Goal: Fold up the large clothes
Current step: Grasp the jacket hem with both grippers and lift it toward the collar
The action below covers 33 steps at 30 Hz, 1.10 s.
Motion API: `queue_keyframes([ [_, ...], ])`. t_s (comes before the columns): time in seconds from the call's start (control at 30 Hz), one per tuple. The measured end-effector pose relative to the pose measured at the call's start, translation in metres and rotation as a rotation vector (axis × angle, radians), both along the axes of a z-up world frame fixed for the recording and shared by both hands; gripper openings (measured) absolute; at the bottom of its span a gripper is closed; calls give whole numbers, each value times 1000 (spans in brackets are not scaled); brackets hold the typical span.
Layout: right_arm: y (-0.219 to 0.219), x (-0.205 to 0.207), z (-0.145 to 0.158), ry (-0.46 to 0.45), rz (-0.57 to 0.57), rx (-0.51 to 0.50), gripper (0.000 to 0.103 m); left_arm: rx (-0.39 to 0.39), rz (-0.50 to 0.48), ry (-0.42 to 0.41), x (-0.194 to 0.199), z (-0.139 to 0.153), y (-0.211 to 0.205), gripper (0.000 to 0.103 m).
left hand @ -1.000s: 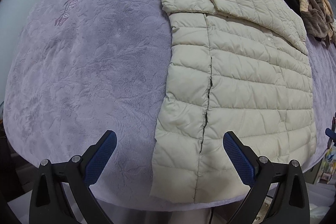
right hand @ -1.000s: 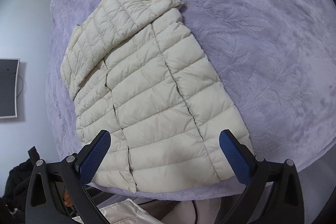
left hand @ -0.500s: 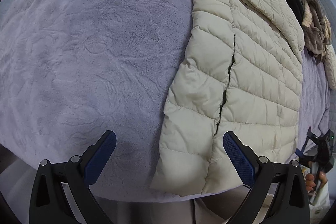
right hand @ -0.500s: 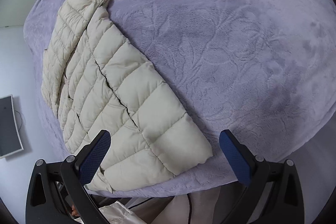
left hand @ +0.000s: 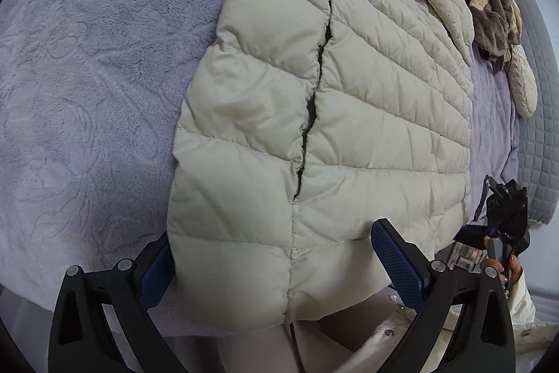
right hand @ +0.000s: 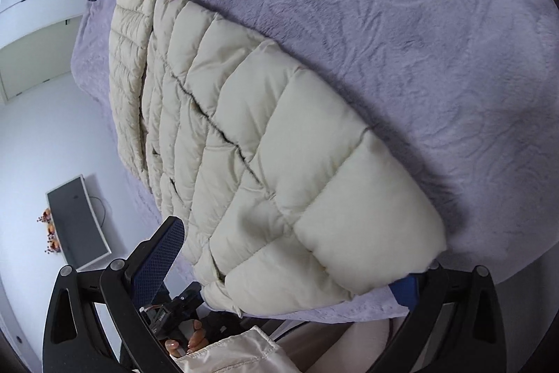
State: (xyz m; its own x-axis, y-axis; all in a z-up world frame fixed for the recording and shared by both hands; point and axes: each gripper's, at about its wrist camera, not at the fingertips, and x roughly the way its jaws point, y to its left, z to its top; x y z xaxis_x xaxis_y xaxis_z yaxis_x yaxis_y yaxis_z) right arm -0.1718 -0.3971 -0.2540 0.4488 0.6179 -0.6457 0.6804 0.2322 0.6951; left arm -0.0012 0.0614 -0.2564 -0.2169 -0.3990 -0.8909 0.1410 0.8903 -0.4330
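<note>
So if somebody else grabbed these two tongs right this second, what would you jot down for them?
Left tongs: open, straddling the near left corner of the jacket's hem, not yet clamped.
Right tongs: open, straddling the near right corner of the hem, not yet clamped.
The cream puffer jacket lies flat on the purple blanket, its sleeves already folded in across the body. Other clothes sit in a pile at the far end.
Done: sleeves folded in.
Left: probably close both tongs on the hem corners, then carry the hem up toward the collar to fold the jacket over.
</note>
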Motion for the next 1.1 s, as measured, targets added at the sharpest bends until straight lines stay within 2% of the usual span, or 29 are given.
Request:
queue_keyframes([
  [0.13,9,6,7,-42,34,24,103,-15,-14,-1,-3,3,-5,102],
  [0.17,10,7,9,-50,39,24,103,-23,-16,0,-4,4,-6,98],
  [0.2,13,9,12,-57,40,24,103,-25,-19,4,-4,5,-6,87],
  [0.27,17,11,16,-63,36,24,103,-14,-23,11,-6,5,-6,77],
  [0.3,17,11,17,-65,30,24,102,-12,-25,12,-5,5,-6,68],
  [0.33,16,11,18,-67,25,29,98,-14,-24,18,-5,5,-4,64],
  [0.37,19,12,19,-67,18,33,88,-16,-20,22,-4,5,-3,53],
  [0.4,19,13,19,-59,14,33,79,-26,-16,26,-3,6,-2,39],
  [0.47,16,10,16,-35,13,29,37,-54,-17,29,-3,9,5,21],
  [0.5,15,9,16,-32,15,28,27,-72,-18,26,-2,12,7,18],
  [0.53,15,9,17,-37,19,25,16,-91,-18,24,-2,15,8,16],
  [0.63,15,13,28,-94,33,22,13,-161,-4,16,2,30,12,15],
  [0.93,10,47,84,-292,83,17,11,-350,117,-61,38,81,25,15],
  [1.1,6,76,115,-390,81,7,10,-454,201,-140,70,114,32,15],
])
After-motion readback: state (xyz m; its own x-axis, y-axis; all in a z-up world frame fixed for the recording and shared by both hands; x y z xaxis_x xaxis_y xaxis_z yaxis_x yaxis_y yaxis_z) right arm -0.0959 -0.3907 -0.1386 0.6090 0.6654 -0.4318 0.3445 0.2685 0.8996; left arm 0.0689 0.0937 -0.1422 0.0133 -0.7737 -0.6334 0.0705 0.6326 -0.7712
